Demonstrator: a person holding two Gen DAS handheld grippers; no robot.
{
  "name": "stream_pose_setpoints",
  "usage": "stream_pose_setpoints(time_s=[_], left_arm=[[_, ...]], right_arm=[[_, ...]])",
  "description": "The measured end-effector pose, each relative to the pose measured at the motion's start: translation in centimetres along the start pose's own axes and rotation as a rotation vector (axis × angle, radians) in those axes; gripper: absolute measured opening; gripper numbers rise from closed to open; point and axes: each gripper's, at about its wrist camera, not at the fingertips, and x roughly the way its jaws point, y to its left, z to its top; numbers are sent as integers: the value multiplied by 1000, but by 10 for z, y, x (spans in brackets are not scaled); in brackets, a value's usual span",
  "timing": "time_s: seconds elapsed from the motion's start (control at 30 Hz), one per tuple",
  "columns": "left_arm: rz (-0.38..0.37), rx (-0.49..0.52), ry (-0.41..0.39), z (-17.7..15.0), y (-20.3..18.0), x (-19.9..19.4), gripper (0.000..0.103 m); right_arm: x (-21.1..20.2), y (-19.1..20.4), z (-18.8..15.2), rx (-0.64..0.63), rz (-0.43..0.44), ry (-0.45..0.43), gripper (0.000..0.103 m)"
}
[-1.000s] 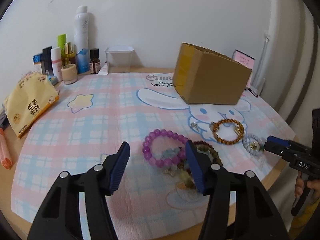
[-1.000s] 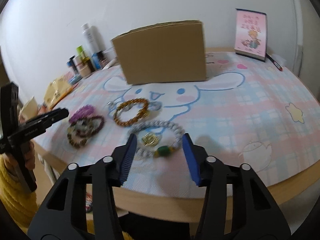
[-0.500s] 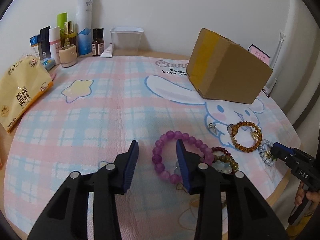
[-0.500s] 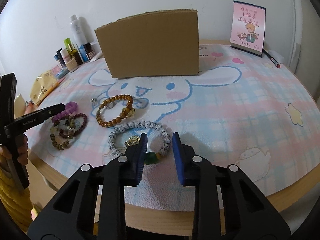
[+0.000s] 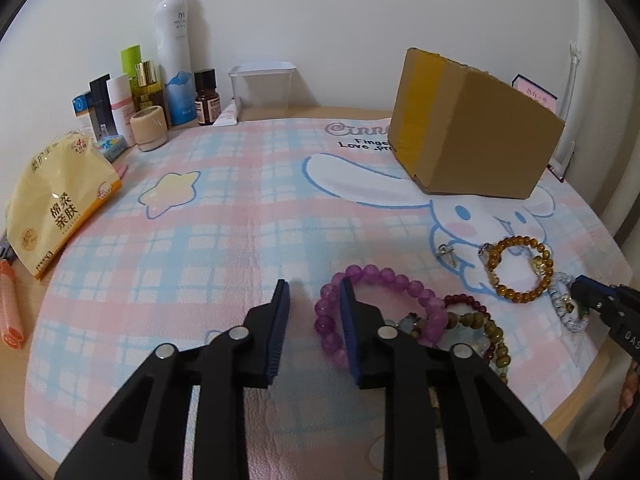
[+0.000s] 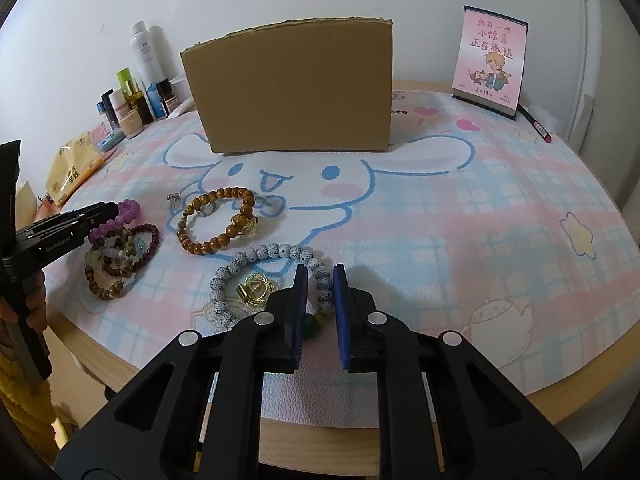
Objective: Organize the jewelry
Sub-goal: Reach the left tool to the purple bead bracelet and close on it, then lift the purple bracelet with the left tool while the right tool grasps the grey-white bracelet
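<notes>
Purple beads (image 5: pixel 372 304) lay on the surface, one side between the left gripper's (image 5: pixel 314 312) half-open jaws. Right gripper (image 6: pixel 320 292) straddled white beads (image 6: pixel 276 276), not clenched. Cardboard box (image 6: pixel 292 88) stood behind.

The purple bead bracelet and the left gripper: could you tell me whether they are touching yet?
Cannot tell. In the left wrist view the left gripper has one finger inside the purple bead bracelet and overlaps its beads, but neither view shows contact or a gap plainly.
</notes>
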Motion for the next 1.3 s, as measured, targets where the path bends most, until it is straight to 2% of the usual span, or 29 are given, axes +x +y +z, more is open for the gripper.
stream_pose_setpoints(time_s=[0.03,0.13,0.2,0.33,0.63,0.73,0.9,1.3], left_arm=[[11,6,-3,0,0,0,19],[31,6,-7,-1,1,0,11],[30,2,-9,-1,3,-1,10],[-5,-20,-13,0,5,-6,9],[-97,-34,-82,16,2,-33,9],[-163,-45,-103,23,-1,-43,9],[-215,-34,-125,32,-10,-52,9],[-269,14,-161,55,-29,-64,9]], right_arm=[[0,0,0,-2,2,1,8],[0,-1,0,-9,6,-3,8],[-1,0,0,-14,14,-4,8],[-6,4,2,-27,39,-18,8],[-32,8,21,-60,78,-77,8],[-37,9,27,-65,97,-88,8],[-46,9,37,-73,124,-109,8],[-63,11,67,-122,117,-167,8]])
